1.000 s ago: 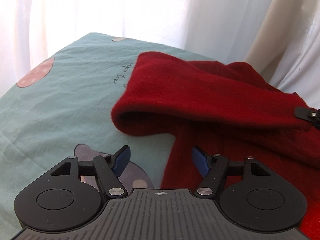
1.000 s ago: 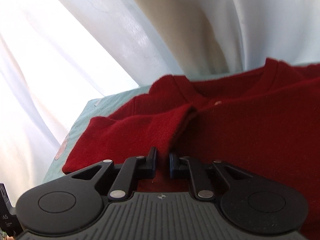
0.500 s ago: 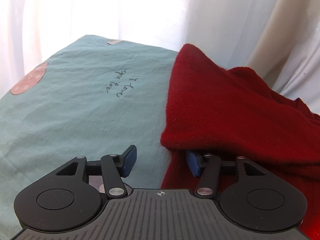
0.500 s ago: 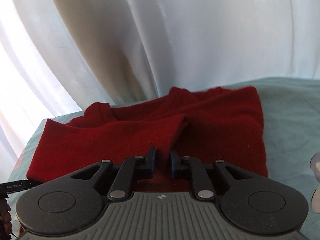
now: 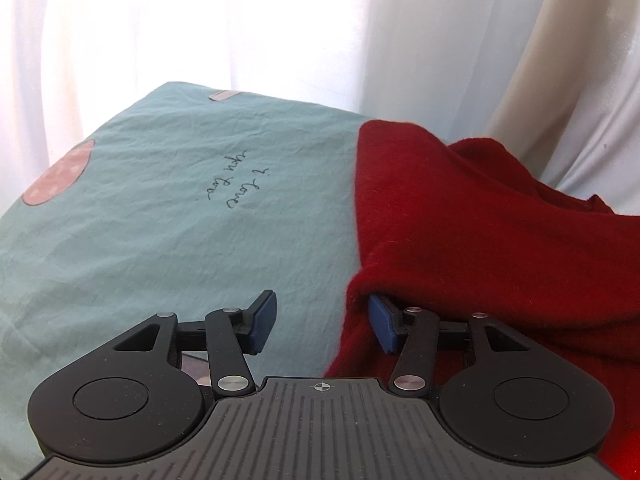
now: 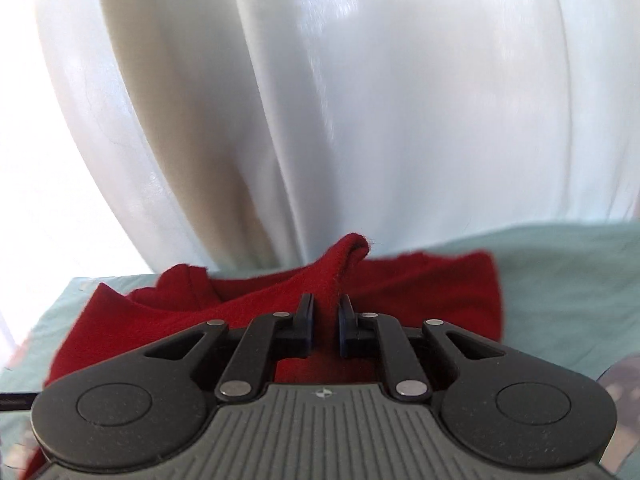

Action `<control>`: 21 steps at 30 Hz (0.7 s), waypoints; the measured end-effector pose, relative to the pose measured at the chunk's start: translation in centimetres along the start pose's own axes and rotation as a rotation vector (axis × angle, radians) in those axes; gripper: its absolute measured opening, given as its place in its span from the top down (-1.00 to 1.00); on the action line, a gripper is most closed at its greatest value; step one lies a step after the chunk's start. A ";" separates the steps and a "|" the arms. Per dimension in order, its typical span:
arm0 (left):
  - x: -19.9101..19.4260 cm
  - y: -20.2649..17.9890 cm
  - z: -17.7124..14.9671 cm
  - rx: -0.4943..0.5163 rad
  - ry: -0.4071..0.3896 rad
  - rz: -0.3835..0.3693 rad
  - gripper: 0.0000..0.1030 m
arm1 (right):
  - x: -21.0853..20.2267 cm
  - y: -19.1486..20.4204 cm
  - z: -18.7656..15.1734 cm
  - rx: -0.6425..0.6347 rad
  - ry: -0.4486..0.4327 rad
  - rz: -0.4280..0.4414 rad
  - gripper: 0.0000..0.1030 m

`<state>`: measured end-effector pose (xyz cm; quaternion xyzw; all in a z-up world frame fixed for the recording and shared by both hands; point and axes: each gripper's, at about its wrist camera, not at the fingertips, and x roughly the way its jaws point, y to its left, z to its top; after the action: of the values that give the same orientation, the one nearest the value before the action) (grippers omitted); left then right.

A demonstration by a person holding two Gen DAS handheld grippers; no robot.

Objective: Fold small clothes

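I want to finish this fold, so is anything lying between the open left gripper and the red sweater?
Nothing visible. The left gripper is open at the red sweater edge; only bare teal sheet shows between its pads.

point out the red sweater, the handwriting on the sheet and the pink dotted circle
red sweater (image 5: 480, 216): left wrist view, folded upper layer
handwriting (image 5: 236, 184): left wrist view, middle of the words
pink dotted circle (image 5: 56, 174): left wrist view, its centre
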<state>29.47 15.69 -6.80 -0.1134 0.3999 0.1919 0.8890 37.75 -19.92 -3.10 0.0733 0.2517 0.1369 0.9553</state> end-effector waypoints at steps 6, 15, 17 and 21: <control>-0.4 -0.5 0.2 0.007 0.022 -0.006 -0.14 | -0.2 -1.3 -0.1 -0.048 0.018 -0.095 0.79; -3.6 -1.0 1.9 0.081 -0.072 -0.007 -0.29 | 2.2 -1.5 -2.2 -0.121 0.099 -0.186 0.79; -3.1 -1.3 2.2 0.088 -0.065 -0.010 -0.29 | 3.3 -2.0 -2.8 -0.108 0.160 -0.202 0.79; -2.1 -2.5 2.3 0.115 -0.045 -0.029 -0.29 | 1.6 -2.6 -2.6 -0.071 0.126 -0.228 0.79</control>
<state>30.77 13.69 -3.58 -0.0636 0.3885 0.1582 0.9055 38.36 -21.68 -6.66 0.0019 0.3130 0.0407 0.9489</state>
